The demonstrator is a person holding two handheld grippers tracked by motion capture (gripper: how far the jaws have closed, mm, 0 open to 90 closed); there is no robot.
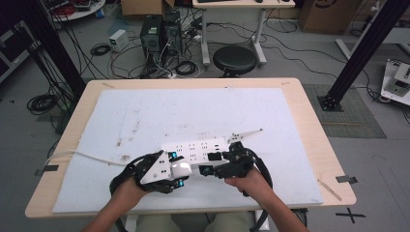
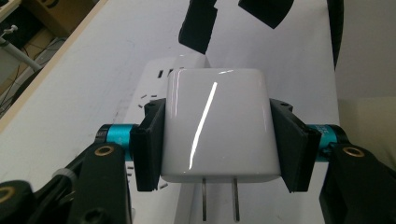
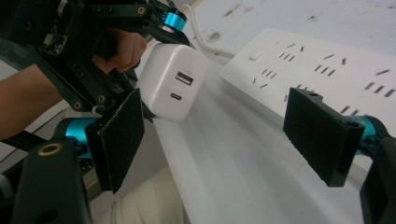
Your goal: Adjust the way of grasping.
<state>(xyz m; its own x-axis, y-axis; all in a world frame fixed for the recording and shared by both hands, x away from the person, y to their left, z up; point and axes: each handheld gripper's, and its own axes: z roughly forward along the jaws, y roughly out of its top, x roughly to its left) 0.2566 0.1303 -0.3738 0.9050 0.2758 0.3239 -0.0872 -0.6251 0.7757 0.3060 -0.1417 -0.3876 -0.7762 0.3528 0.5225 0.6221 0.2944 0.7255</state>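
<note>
A white charger block with two metal prongs sits clamped between the black pads of my left gripper, held just above the near end of a white power strip. In the high view the charger is at the strip's front left corner, in my left gripper. The right gripper view shows the charger with its two ports facing the camera. My right gripper is open, its jaws wide apart beside the power strip, nothing between them. In the high view my right gripper is just right of the charger.
The strip lies on a white foam mat that covers a wooden table. Its white cord runs off to the left edge. A thin white piece lies past the strip's right end. A black stool stands beyond the table.
</note>
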